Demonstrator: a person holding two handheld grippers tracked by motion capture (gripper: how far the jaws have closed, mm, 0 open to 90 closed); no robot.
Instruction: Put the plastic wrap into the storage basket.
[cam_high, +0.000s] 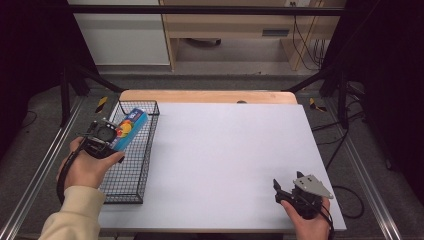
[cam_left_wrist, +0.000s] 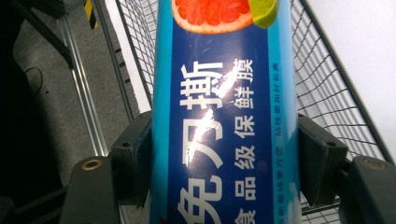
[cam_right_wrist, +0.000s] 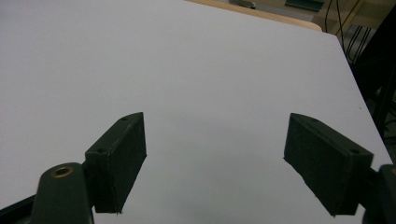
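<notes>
High view: fixed above the near edge, facing forward and down over the whole table (cam_high: 225, 150). Left gripper view: very close on the blue box (cam_left_wrist: 224, 116) over the wire basket (cam_left_wrist: 327, 93). Right gripper view: low over the table, also seen from above.

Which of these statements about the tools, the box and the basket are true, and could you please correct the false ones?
1. The left tool is clamped on a blue box. True.
2. The right tool holds the box. False: nothing lies between its jaws, which stand apart over the white table.
3. The box is over the wire basket. True.
4. The basket sits at the table's right edge. False: it is at the left edge.
5. The box shows a cut citrus fruit. True.
</notes>
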